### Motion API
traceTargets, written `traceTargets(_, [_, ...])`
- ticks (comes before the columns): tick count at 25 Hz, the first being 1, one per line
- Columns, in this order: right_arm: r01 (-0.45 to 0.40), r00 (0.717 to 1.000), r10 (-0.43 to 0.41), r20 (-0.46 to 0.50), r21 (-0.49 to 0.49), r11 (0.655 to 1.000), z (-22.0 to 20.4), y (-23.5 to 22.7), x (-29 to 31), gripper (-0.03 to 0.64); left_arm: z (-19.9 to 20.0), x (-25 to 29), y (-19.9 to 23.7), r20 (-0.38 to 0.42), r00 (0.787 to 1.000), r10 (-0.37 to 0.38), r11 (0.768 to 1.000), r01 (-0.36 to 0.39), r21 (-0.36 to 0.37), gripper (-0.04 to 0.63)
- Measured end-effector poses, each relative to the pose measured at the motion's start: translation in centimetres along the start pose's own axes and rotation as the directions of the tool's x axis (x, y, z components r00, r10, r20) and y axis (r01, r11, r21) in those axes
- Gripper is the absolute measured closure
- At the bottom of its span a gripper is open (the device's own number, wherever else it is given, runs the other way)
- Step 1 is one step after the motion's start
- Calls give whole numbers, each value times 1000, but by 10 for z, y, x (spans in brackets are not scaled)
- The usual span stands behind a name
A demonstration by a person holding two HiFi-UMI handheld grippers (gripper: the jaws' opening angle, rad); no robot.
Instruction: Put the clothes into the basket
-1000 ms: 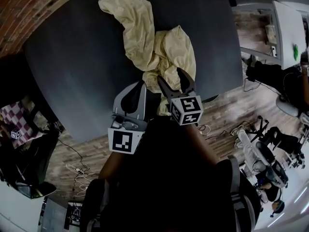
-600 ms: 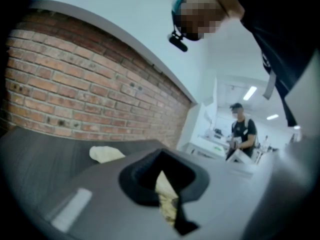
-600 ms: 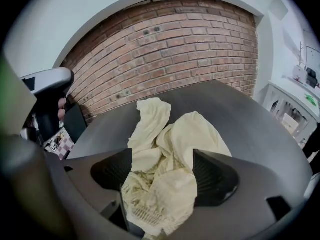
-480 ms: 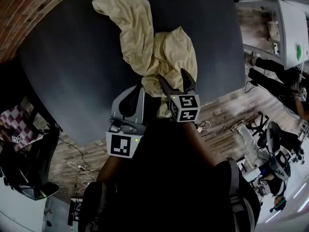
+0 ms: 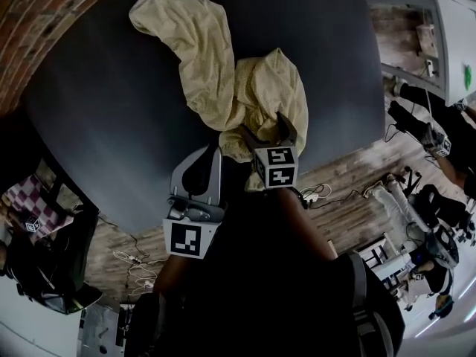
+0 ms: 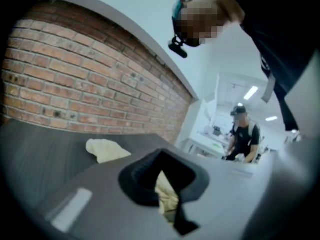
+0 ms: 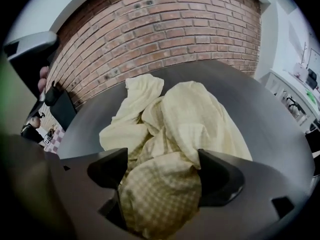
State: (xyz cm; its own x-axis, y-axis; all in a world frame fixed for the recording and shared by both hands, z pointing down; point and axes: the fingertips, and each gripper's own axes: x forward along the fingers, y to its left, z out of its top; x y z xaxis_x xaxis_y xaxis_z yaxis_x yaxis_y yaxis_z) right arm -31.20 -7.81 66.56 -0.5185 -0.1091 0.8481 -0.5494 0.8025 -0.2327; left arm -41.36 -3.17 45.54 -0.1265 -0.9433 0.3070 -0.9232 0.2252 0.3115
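A pale yellow checked cloth [image 5: 223, 73] lies crumpled across the dark round table [image 5: 111, 110], its near end hanging over the table edge. My right gripper [image 5: 264, 130] points steeply down over that near end. Its jaws are opening, and in the right gripper view a bulge of cloth [image 7: 165, 194] sits between the two dark pads of the right gripper [image 7: 167, 170]. My left gripper [image 5: 212, 155] sits just left of the cloth with its jaws together. A strip of cloth [image 6: 167, 199] shows in their slit; I cannot tell whether it is pinched.
A brick wall [image 7: 165, 29] runs behind the table. Cables [image 5: 137, 262] lie on the wooden floor below the near edge. A dark bulky thing [image 5: 52, 274] stands at lower left. White desks [image 5: 446, 36] and a person [image 6: 245, 134] are off to the right.
The right gripper has sunk onto the near end of the cloth and its jaws have spread wider. The left gripper has dropped a little. The cloth lies as before.
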Motion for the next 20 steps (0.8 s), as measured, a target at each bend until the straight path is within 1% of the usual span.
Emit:
traceTargets(3, [3,1000,-2,-26,23,1000,-6,1,11,224,-3,3,1,-19,1000,-1,1000,1,-8,592])
traceTargets(5, [18,999,-17,-36,26,1000,-5,3,17,222,-1,6,7,-9,1000,4,1000,-4,-10,592])
traceTargets(8, [54,997,-54,-49,-6,999,-3,13,16,222,4,-2,14,-15,1000,20,999,-21,-31,592])
traceTargets(12, [96,994,-98,-47,-42,994,2,20,17,222,7,-7,17,-10,999,32,999,-32,-28,592])
traceTargets(14, [104,993,-107,-56,-54,993,0,20,19,222,3,-7,18,-17,999,38,999,-39,-20,592])
traceTargets(16, [105,992,-109,-59,-66,992,1,22,21,222,3,-8,18,-11,1000,29,1000,-29,-4,592])
traceTargets(20, [109,993,-112,-26,-88,990,-1,24,23,224,4,-12,18,3,1000,18,1000,-18,11,592])
